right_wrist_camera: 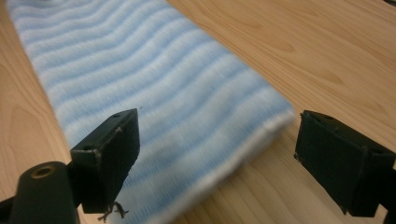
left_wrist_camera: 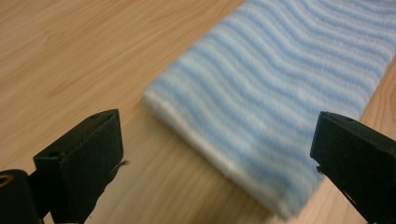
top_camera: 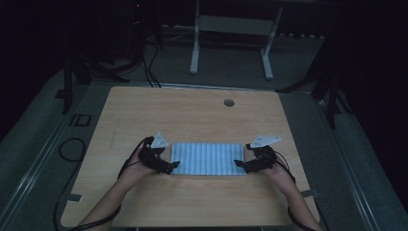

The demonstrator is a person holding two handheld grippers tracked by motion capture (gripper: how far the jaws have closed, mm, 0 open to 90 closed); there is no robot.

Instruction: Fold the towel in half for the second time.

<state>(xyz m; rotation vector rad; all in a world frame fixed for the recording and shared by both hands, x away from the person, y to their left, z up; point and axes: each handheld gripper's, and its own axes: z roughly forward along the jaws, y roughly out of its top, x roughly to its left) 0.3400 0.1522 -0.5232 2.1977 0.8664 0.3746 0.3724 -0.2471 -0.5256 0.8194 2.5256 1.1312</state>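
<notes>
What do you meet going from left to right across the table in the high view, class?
Left tongs → folded blue-and-white striped cloth → right tongs, both tongs open at the cloth's ends.

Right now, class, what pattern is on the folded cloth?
The cloth has wavy light-blue and white stripes, shown best in the left gripper view.

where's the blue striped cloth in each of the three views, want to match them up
High view: the folded blue striped cloth lies at the table's near middle, between the left gripper and right gripper.
Left gripper view: it runs from the upper right to the bottom, between the open jaws.
Right gripper view: it runs from the upper left to the bottom centre.
Shared landmark: the wooden table.
</notes>
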